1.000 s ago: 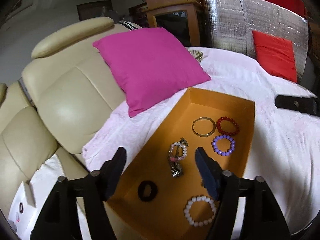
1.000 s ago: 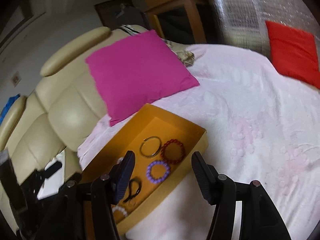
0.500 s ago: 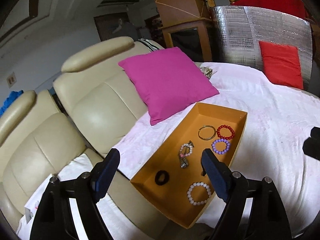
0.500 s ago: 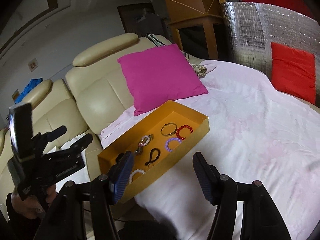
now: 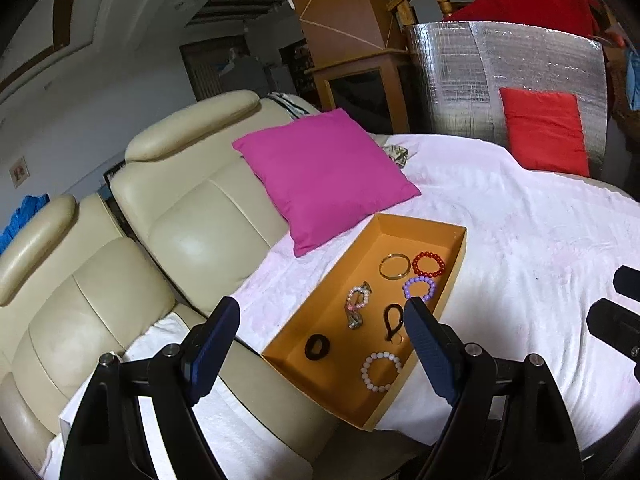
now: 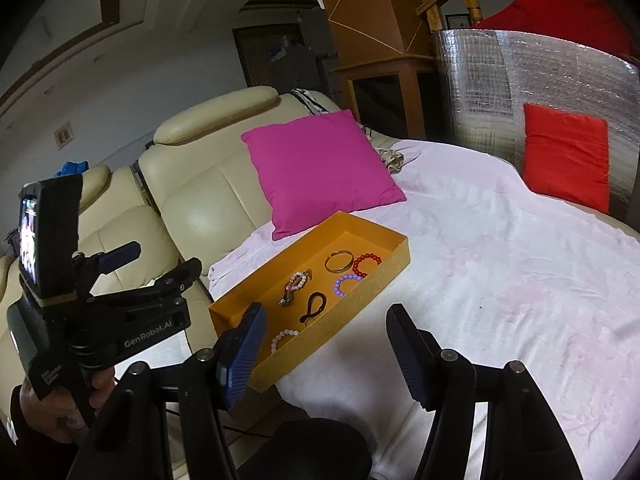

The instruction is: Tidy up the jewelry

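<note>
**Both grippers held back from the tray**

Left wrist view: left gripper (image 5: 320, 334), fingers spread and holding nothing, hovers near the orange tray (image 5: 456, 270) of bracelets at the bed's edge.

Right wrist view: right gripper (image 6: 326, 340), fingers apart and bare, above the tray (image 6: 360, 308); bare white bedspread (image 6: 500, 272) lies to the right.

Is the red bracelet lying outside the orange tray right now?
No, the red bracelet lies inside the orange tray, at its far end beside the gold bangle.
</note>
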